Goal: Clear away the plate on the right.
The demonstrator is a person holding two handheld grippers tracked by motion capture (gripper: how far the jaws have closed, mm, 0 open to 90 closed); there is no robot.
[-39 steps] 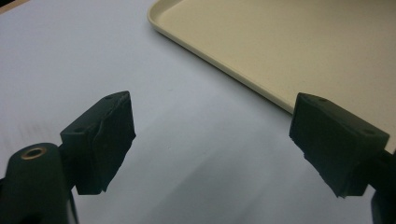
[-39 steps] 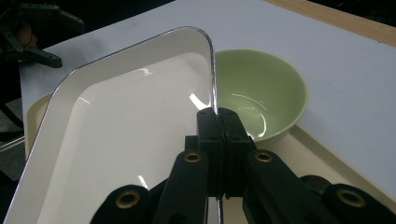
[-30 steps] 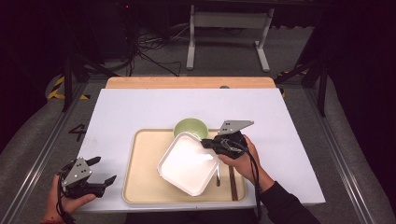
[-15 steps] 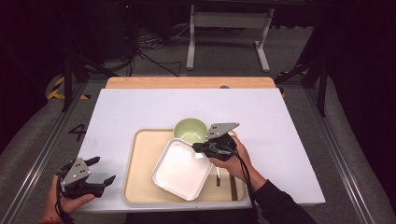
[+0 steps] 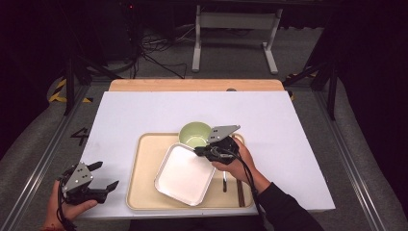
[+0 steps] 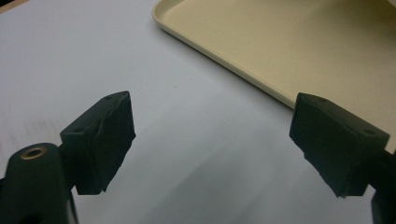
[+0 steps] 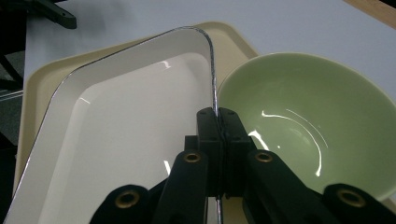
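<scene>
A white rectangular dish (image 5: pixel 185 174) sits over the beige tray (image 5: pixel 144 163), near its middle. My right gripper (image 5: pixel 199 151) is shut on the dish's far right rim, next to the pale green bowl (image 5: pixel 195 134). In the right gripper view the jaws pinch the thin rim of the dish (image 7: pixel 126 121), and the bowl (image 7: pixel 303 107) lies close on the right of the gripper (image 7: pixel 217 114). My left gripper (image 5: pixel 107 175) rests open at the table's near left corner, off the tray. The left gripper view shows its jaws (image 6: pixel 212 135) wide apart over the bare white table, with the tray's edge (image 6: pixel 289 42) beyond.
Dark chopsticks (image 5: pixel 239 190) and a slim utensil (image 5: pixel 224 180) lie at the tray's right end, under my right wrist. The white table top (image 5: pixel 144 110) stretches beyond the tray to a wooden strip (image 5: pixel 192 85) at the far edge.
My right gripper has moved left with the white dish, carrying it toward the tray's middle. The left gripper has stayed in place.
</scene>
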